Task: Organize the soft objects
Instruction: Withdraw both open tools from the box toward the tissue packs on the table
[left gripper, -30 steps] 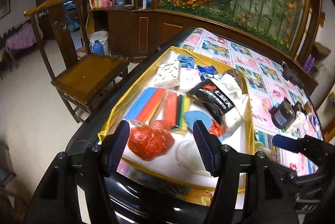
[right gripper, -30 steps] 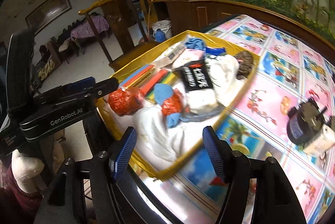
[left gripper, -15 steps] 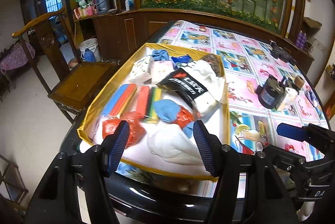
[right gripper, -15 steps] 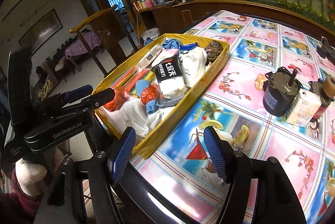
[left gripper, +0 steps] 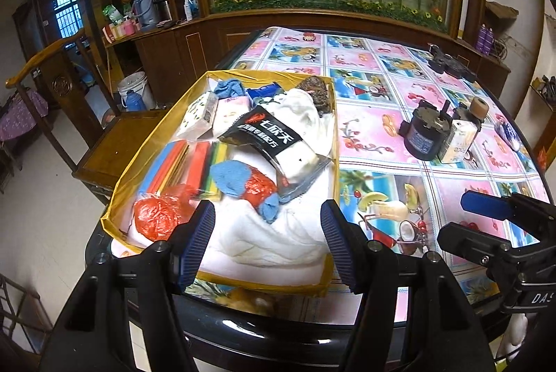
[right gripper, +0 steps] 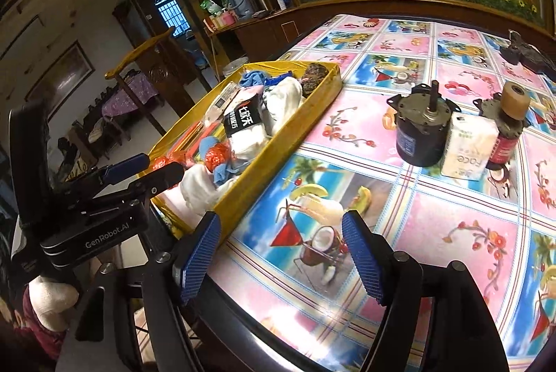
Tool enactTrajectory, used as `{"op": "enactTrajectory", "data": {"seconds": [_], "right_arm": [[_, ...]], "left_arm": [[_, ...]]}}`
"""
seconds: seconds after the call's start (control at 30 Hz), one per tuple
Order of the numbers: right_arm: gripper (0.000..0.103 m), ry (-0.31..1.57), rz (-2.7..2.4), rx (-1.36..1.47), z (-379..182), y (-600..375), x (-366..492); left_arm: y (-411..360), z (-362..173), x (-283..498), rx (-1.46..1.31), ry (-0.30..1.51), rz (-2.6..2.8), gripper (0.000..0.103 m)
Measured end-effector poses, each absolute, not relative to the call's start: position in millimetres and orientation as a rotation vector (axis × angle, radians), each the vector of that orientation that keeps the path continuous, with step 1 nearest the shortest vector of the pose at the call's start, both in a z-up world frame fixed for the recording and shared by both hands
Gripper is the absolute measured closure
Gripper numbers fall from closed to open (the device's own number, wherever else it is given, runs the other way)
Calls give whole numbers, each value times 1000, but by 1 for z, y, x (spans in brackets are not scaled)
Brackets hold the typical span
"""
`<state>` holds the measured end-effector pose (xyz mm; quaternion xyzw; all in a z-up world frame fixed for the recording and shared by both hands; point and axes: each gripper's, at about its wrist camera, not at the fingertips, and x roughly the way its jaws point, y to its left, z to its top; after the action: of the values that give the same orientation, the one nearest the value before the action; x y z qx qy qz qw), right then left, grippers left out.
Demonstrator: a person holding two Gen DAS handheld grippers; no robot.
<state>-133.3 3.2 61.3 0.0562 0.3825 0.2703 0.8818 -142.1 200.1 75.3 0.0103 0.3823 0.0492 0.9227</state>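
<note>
**Both grippers wide and empty at the table's near edge**

Through the left wrist camera we see our left gripper (left gripper: 267,243) hovering over the near end of the yellow tray (left gripper: 333,115), its fingers spread wide with nothing between them. The tray sits at the left corner of the table (left gripper: 382,94), packed with soft things: a white cloth (left gripper: 274,240) bunched at the near end, a red crinkled bag (left gripper: 156,219) at the near left, a blue sock (left gripper: 229,177) touching a second red bundle, and a black-and-white packet (left gripper: 274,139) lying across the middle. Coloured strips (left gripper: 180,163) line the tray's left side. Well to the right stands a small motor (left gripper: 422,135) with a tissue pack (left gripper: 458,142) just beside it.

Through the right wrist camera our right gripper (right gripper: 281,254) is likewise fully apart and holds nothing, above the patterned tablecloth just right of the tray (right gripper: 278,149). The left gripper's body (right gripper: 104,198) shows at the left, by the tray's near corner. The motor (right gripper: 420,132) and tissue pack (right gripper: 469,146) touch; behind them a tape roll (right gripper: 516,97) seems to rest on a red-labelled can, though that part is too cramped for us to be sure.
</note>
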Motion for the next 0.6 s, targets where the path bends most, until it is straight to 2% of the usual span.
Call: {"op": "enactTrajectory", "data": {"seconds": [0.6], "right_arm": [[29,790,447,301,39,-95,-144]], "left_arm": [[155,65,-134,96,840,4,41]]}}
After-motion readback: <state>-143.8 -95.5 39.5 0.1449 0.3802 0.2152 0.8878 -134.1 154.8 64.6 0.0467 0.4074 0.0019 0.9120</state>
